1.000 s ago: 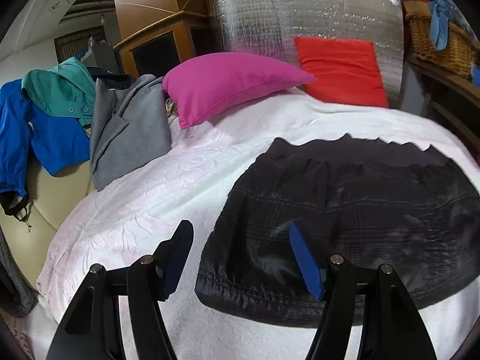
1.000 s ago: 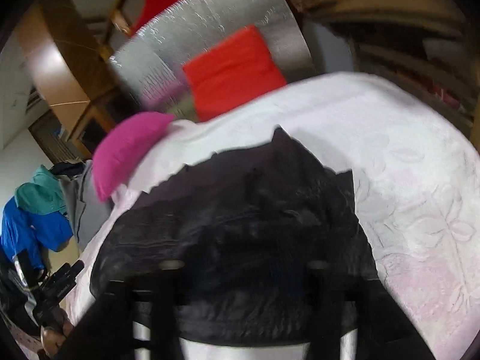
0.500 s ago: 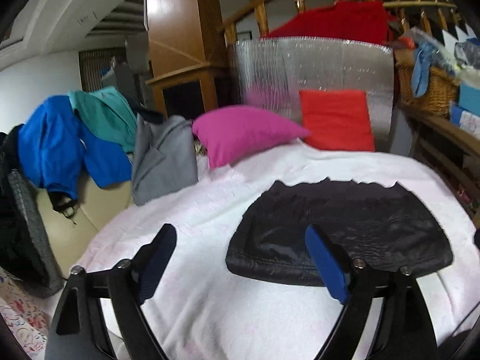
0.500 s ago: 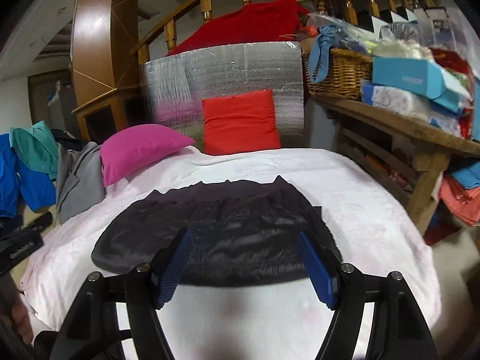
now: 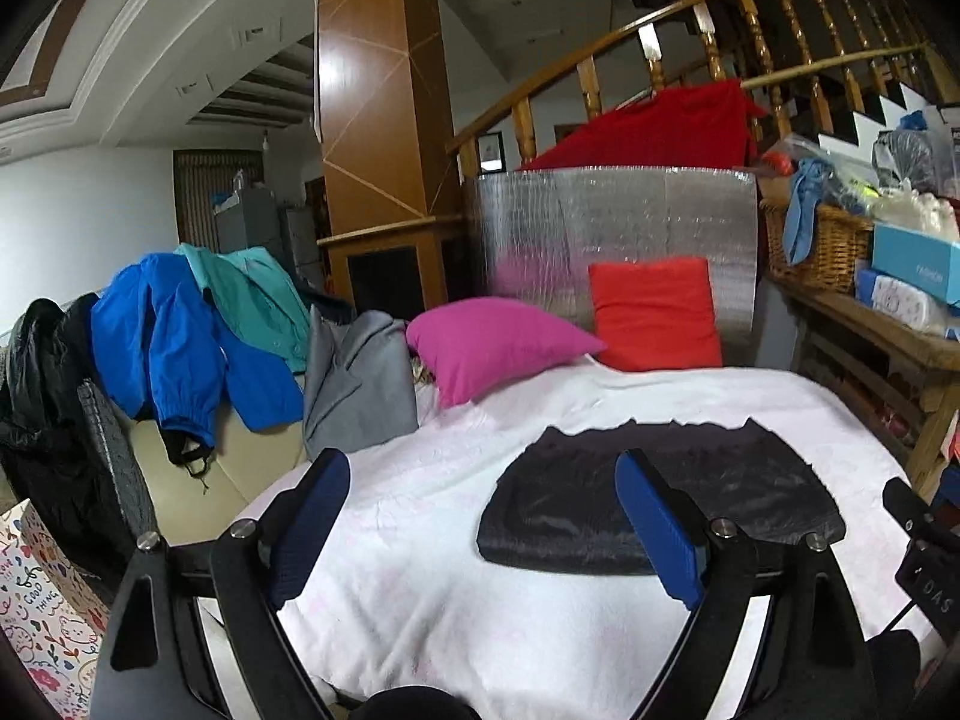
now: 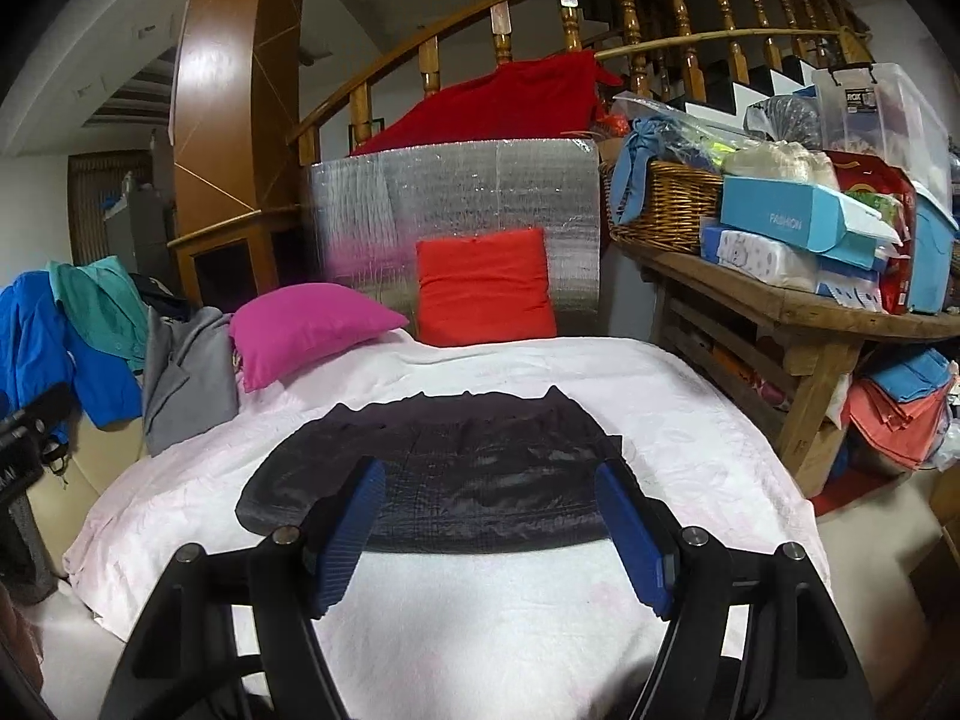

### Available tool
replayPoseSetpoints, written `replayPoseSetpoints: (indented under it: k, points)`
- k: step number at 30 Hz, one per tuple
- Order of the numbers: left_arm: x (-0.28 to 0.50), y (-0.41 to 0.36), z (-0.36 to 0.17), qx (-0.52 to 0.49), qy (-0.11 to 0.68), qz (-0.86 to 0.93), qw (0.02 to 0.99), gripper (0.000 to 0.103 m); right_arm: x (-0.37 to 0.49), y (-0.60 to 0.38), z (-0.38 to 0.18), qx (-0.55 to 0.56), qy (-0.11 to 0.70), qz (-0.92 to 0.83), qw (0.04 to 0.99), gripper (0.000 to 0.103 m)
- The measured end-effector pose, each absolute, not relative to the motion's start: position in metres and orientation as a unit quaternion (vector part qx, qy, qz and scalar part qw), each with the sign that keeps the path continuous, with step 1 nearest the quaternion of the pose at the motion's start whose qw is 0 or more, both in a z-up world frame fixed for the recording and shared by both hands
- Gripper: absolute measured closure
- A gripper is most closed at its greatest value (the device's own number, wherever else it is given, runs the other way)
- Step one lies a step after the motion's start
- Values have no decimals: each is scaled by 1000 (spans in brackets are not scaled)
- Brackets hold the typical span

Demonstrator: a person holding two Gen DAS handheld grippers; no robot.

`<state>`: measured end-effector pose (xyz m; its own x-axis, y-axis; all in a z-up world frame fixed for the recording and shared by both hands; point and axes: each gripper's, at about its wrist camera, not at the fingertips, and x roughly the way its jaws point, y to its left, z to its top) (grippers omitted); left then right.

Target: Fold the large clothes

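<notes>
While both cameras look across the bed, we note the following.

Black garment (image 5: pixel 654 510): lies flat and folded on the white bedspread (image 5: pixel 420 600), toward its near half, well apart from the cushions; in the right wrist view (image 6: pixel 468 480) we see its scalloped edge on the far side.

Left gripper (image 5: pixel 480 522): held above the bedspread near its front edge, jaws spread wide, having just been opening; nothing between the blue pads (image 5: pixel 657 531) (the garment sits behind them, untouched).

Right gripper (image 6: pixel 489 528): jaws well apart, nothing in its grasp; we see the garment beyond and between the fingers (image 6: pixel 345 531), not in contact.

Pink pillow (image 5: pixel 498 342): at the far left of the bed, just beside the red cushion (image 5: pixel 654 315), which leans on a silver foil panel (image 5: pixel 612 234).

Clothes pile (image 5: pixel 198 330): blue, teal and grey items draped to the left of the bed.

Wooden shelf (image 6: pixel 798 306): right of the bed, carrying a wicker basket (image 6: pixel 666 204) and boxes.
</notes>
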<state>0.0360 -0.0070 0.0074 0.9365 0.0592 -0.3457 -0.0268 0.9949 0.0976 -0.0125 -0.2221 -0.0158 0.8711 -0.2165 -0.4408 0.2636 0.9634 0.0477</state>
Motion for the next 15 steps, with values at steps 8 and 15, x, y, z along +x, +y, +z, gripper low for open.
replayPoseSetpoints:
  k: [8, 15]
  points:
    - [21, -17, 21, 50, 159, 7, 986, 11, -27, -226, -4, 58, 202, -131, 969, 27]
    - [18, -24, 20, 53, 163, 1, 985, 6, -27, -225, -5, 59, 206, -131, 968, 27]
